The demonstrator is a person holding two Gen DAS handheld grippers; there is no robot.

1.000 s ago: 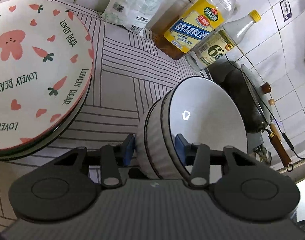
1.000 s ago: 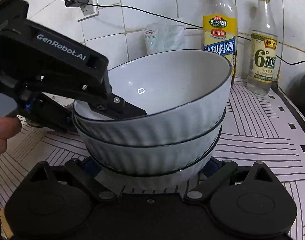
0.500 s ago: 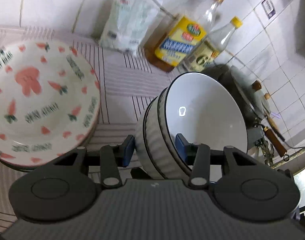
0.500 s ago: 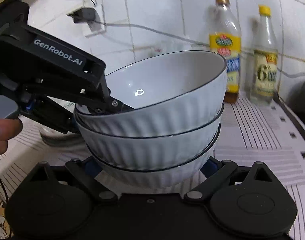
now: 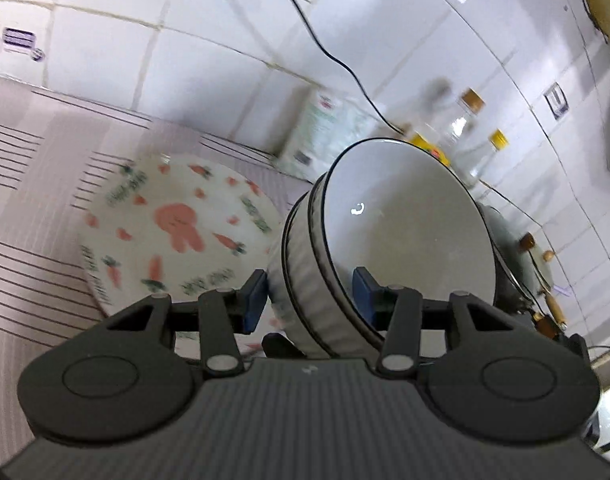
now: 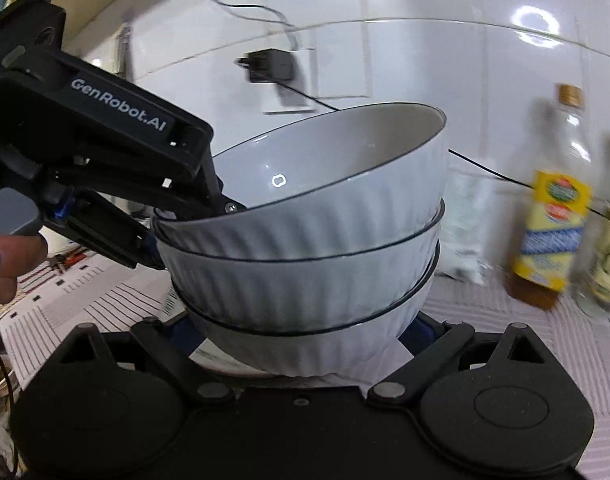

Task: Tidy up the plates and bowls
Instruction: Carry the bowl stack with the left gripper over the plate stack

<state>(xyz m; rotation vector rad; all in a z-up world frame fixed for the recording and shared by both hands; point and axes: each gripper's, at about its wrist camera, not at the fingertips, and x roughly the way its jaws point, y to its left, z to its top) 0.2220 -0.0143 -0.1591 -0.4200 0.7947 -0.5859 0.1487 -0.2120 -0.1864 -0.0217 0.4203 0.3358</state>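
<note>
A stack of three white ribbed bowls [image 6: 325,220] with dark rims hangs above the striped counter, tilted a little. My left gripper [image 5: 309,296] is shut on the stack's wall, one blue pad inside the top bowl [image 5: 405,232] and the other outside. In the right wrist view the left gripper [image 6: 185,232] comes in from the left, a hand [image 6: 5,268] behind it. My right gripper [image 6: 303,332] is shut on the bottom bowl's base, its fingers on either side. Beyond the bowls on the left lies a stack of white plates [image 5: 173,224] with a pink rabbit and carrots.
Against the tiled wall stand two bottles [image 6: 553,216] and a white bag [image 5: 325,128]. A dark wok with a lid [image 5: 517,256] sits on the right. A plugged charger [image 6: 271,66] and its cable hang on the wall. The striped counter [image 5: 33,208] stretches left.
Both grippers have risen together with the bowl stack. The plates and bottles now look lower and farther away, and more of the wall shows. Both grips are unchanged.
</note>
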